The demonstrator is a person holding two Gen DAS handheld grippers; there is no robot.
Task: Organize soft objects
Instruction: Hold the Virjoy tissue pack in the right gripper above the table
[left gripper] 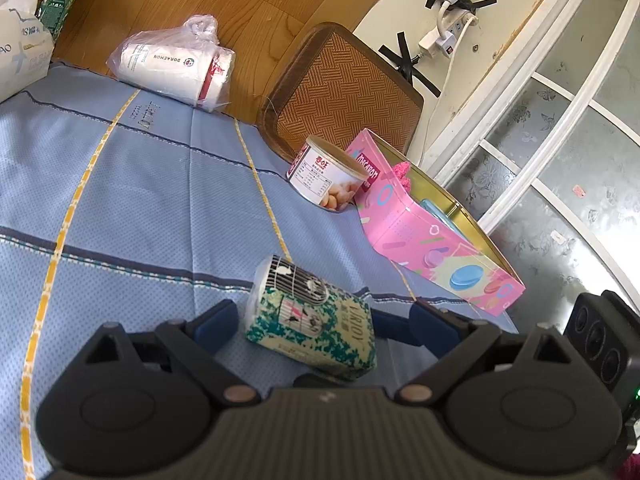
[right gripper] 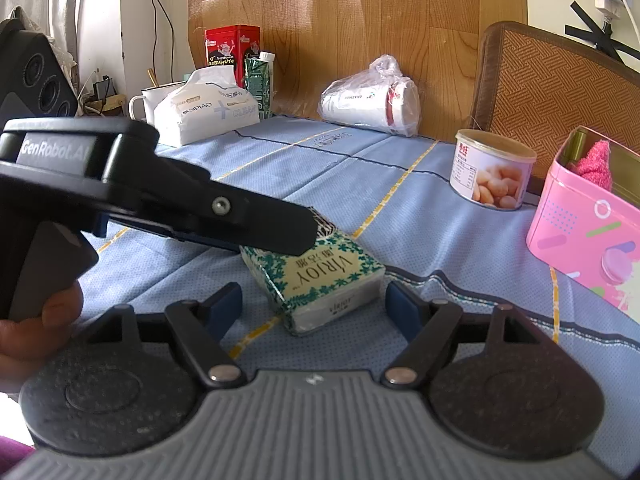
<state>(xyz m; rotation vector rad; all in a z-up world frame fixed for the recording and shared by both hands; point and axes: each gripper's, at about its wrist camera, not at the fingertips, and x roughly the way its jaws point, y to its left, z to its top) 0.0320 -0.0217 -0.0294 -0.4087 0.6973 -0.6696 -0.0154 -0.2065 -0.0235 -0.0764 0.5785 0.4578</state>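
Looks like the pick-up step: the tissue pack (left gripper: pixel 312 326) lies on the blue tablecloth (left gripper: pixel 140 200), sitting between the wide-open jaws of both the left gripper (left gripper: pixel 316 326) and the right gripper (right gripper: pixel 314 304), neither squeezing it. Next would probably be closing on it and carrying it to the pink tin (left gripper: pixel 424 240) nearby. Both are angled low over the table.

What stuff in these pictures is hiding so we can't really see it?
- Pink tin: the right wrist view's edge cuts it off; its wall hides most of the pink fuzzy thing inside.
- Tissue pack: the left gripper covers its far end in the right wrist view.
- Bagged cup: crinkly plastic blurs it in the left wrist view.
- Can: label print too small.
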